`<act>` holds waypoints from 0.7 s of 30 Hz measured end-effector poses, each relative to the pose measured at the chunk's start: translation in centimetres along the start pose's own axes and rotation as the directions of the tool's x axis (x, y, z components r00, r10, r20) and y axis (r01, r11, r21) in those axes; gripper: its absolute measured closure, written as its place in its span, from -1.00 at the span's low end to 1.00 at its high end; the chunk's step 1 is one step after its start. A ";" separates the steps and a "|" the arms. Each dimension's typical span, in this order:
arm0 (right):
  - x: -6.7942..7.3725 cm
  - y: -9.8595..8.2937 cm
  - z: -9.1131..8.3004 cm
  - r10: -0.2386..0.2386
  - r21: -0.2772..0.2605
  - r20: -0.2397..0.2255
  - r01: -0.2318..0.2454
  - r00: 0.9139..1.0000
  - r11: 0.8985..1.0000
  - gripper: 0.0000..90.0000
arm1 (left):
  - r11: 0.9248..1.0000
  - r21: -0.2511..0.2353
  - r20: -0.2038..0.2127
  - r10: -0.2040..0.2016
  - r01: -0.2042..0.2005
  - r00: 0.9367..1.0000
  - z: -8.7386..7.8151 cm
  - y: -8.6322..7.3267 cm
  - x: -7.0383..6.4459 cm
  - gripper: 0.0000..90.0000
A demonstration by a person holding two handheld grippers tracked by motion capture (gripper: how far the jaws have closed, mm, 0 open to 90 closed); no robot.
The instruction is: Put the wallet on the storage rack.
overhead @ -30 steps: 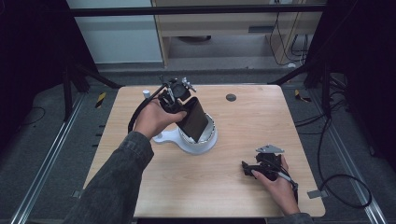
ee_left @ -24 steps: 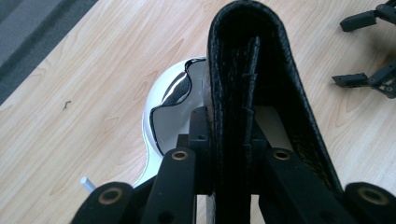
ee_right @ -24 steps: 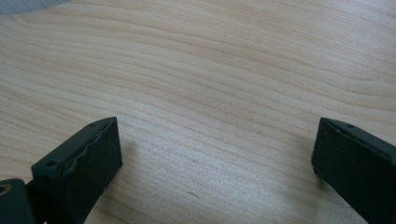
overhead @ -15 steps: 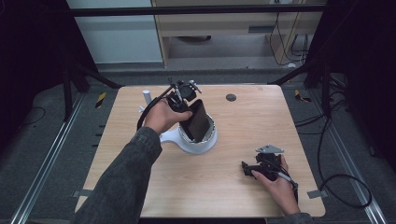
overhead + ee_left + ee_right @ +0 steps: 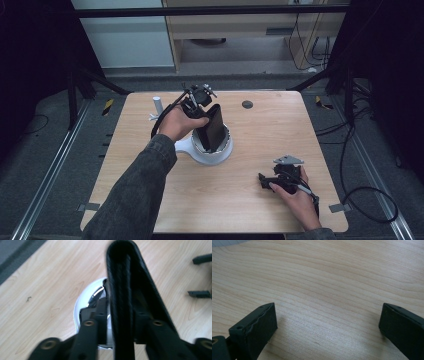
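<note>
wooden table (image 5: pixel 150 150) | white cylinder (image 5: pixel 156 104) near far-left corner | dark round hole (image 5: pixel 247 104) far edge

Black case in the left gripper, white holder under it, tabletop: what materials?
Black case: looks like textured synthetic leather or fabric, matte, with ribbed lines along its edge. White holder: probably glossy plastic, with a shiny, maybe metal, inside. Table: light wood or wood-look laminate, grain visible, low sheen.

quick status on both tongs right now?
Left tongs: shut on the black case, over the white bowl.
Right tongs: open, empty, low over the table.
</note>
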State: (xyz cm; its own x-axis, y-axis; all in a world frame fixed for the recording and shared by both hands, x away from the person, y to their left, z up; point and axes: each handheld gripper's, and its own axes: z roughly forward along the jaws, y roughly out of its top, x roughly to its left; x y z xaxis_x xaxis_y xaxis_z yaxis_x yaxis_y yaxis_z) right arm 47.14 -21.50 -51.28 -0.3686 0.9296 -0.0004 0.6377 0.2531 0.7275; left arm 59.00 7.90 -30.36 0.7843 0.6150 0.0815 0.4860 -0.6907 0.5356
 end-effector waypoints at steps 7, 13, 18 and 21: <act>0.0 0.0 0.0 -0.002 0.000 0.000 0.002 1.000 1.000 -0.96 | 0.998 -0.059 -0.051 0.003 -0.006 0.999 -1.8 -0.4 0.1 0.42; 0.0 0.0 0.0 -0.002 0.000 0.000 0.002 1.000 1.000 -0.96 | 0.990 -0.138 -0.077 0.000 -0.011 0.997 -4.1 -0.7 -0.2 0.31; 0.1 0.0 0.1 0.001 0.003 0.000 -0.001 1.000 1.000 -0.98 | 0.983 -0.180 -0.091 0.008 -0.024 0.996 -5.3 -0.9 -0.8 0.07; 0.1 0.1 0.1 0.002 0.005 0.003 -0.002 1.000 1.000 -0.98 | 0.976 -0.215 -0.098 0.021 -0.042 0.995 -5.9 -1.0 -1.7 -0.22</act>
State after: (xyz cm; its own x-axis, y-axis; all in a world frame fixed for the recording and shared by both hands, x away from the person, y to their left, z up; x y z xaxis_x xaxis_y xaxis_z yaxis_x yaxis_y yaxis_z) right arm 47.21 -21.35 -51.29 -0.3652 0.9309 -0.0012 0.6417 0.2527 0.7241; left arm 54.86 9.80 -26.04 0.7529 0.6345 0.1747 0.3584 -0.6180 0.6998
